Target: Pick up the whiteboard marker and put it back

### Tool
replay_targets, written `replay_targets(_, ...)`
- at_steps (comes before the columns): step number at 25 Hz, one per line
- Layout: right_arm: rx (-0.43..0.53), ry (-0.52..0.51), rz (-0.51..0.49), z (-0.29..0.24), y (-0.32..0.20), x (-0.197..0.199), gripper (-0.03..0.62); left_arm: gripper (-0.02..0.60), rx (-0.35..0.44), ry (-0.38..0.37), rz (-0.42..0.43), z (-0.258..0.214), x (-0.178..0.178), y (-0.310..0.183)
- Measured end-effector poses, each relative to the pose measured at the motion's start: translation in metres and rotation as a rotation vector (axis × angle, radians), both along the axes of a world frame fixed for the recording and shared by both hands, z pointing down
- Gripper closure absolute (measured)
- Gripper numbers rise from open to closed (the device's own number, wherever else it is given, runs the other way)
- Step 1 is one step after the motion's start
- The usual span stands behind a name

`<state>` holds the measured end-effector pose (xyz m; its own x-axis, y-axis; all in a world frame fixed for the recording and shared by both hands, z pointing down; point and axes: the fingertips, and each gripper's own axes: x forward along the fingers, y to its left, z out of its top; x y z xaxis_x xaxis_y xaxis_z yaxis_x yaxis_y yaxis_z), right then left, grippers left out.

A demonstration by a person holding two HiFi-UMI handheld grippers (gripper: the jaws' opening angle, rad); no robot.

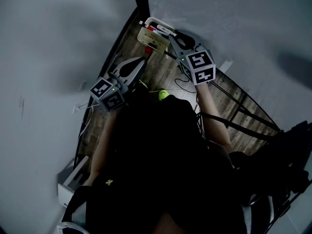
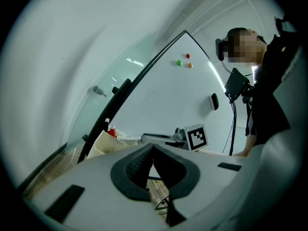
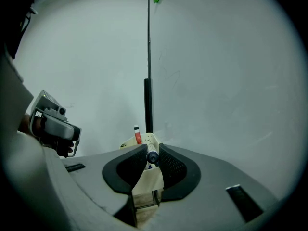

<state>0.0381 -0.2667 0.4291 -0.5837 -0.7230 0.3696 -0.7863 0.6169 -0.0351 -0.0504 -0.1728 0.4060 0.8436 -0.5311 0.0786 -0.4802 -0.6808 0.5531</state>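
My right gripper [image 3: 152,154] is shut on a whiteboard marker [image 3: 152,157], seen end-on with its dark cap between the ribbed pads. It hangs just over the cream marker holder [image 3: 148,181] at the foot of the whiteboard. A red marker [image 3: 138,136] stands in that holder. In the head view the right gripper [image 1: 168,34] reaches over the holder [image 1: 152,42]. The left gripper [image 1: 140,63] hovers to the left, apart from the holder. Its jaws [image 2: 153,149] meet at the tips with nothing between them. From there I see the right gripper [image 2: 161,138] beside the holder [image 2: 107,146].
The whiteboard [image 2: 168,95] with its black frame bar [image 3: 147,105] stands ahead, with green [image 2: 179,62] and orange [image 2: 189,65] magnets and a dark eraser [image 2: 214,101] on it. Cables and a yellow-green object [image 1: 164,95] lie on the wooden floor. A white box [image 1: 73,182] sits lower left.
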Motion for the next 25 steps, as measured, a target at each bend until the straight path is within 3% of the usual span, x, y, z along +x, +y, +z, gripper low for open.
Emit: replay_targets(25, 0.103, -0.080, -0.008, -0.060, 0.020, 0.007, 0.517, 0.581, 0.059, -0.031, 0.013, 0.018, 0.017, -0.004)
